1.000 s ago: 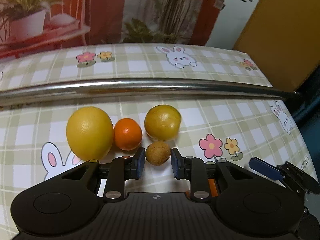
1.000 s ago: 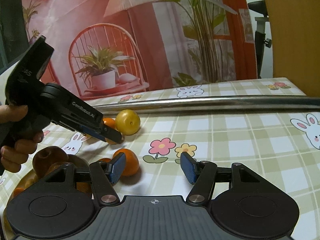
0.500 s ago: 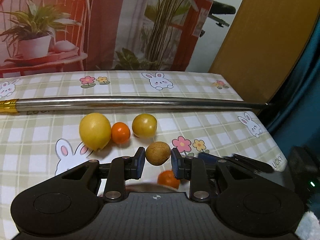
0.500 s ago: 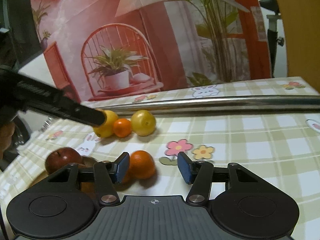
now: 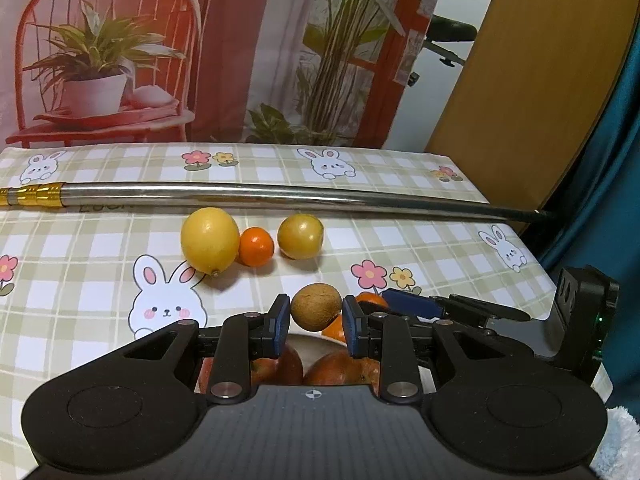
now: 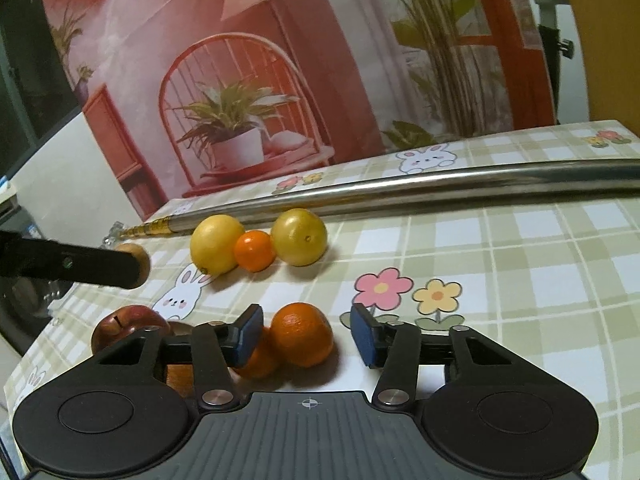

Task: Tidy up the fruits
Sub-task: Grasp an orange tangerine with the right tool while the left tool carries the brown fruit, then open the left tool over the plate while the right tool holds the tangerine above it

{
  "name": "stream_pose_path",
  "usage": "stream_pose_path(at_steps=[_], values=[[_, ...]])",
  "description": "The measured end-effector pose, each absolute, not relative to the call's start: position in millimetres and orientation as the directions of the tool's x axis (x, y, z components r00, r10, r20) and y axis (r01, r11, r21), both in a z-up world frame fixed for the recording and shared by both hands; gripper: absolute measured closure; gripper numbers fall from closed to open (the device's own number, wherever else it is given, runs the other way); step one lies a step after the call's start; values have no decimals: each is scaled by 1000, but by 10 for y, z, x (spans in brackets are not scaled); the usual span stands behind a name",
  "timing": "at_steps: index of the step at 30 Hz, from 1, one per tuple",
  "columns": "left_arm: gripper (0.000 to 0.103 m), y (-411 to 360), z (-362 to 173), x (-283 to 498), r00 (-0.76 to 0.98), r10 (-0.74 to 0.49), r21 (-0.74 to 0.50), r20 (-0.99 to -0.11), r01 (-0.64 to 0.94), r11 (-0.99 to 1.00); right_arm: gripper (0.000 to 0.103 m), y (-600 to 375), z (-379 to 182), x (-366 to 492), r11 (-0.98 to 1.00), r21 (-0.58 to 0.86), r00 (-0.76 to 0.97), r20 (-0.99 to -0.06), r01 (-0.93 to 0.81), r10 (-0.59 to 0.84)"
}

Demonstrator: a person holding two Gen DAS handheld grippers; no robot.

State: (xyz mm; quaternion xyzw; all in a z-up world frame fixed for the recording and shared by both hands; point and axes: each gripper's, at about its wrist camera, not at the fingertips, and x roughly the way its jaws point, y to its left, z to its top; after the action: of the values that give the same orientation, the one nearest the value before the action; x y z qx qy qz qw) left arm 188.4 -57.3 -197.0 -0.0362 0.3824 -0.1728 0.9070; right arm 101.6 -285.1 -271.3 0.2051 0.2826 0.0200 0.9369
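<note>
A second ago my left hand-held gripper point(image 5: 316, 319) was down at the table point(image 5: 400, 240) with the small brown fruit point(image 5: 316, 306) beside the row; now it has lifted and pulled back, pinching that fruit over a white plate point(image 5: 316, 343) of red apples point(image 5: 336, 368) — the lemon point(image 5: 209, 240), small tangerine point(image 5: 256, 246) and yellow round fruit point(image 5: 300, 236) sit far ahead by the metal rod point(image 5: 280, 196). I judge the brown fruit is bound for the plate. My right hand-held gripper point(image 6: 306, 338) stands spread around an orange point(image 6: 302, 334) on the table, not yet squeezing — likely the next pick.
</note>
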Motion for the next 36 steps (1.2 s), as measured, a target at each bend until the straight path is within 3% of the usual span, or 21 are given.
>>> stream_pose_path(at_steps=[10,27,36], values=[[73,-423,-1976,1792,643,-309,-217,-700,221,951,72,-2788,-2712,1031,929,364,838,-525,62,149],[73,-291,-2217,1417,578,-243,-194,-779,146,970,72,-2793,-2666,910,926,375,873,-461,29,159],[73,-299,-2328,1412,597,-195,-150,-778,125,981,72,-2794,-2649,877,927,374,882,-446,28,154]])
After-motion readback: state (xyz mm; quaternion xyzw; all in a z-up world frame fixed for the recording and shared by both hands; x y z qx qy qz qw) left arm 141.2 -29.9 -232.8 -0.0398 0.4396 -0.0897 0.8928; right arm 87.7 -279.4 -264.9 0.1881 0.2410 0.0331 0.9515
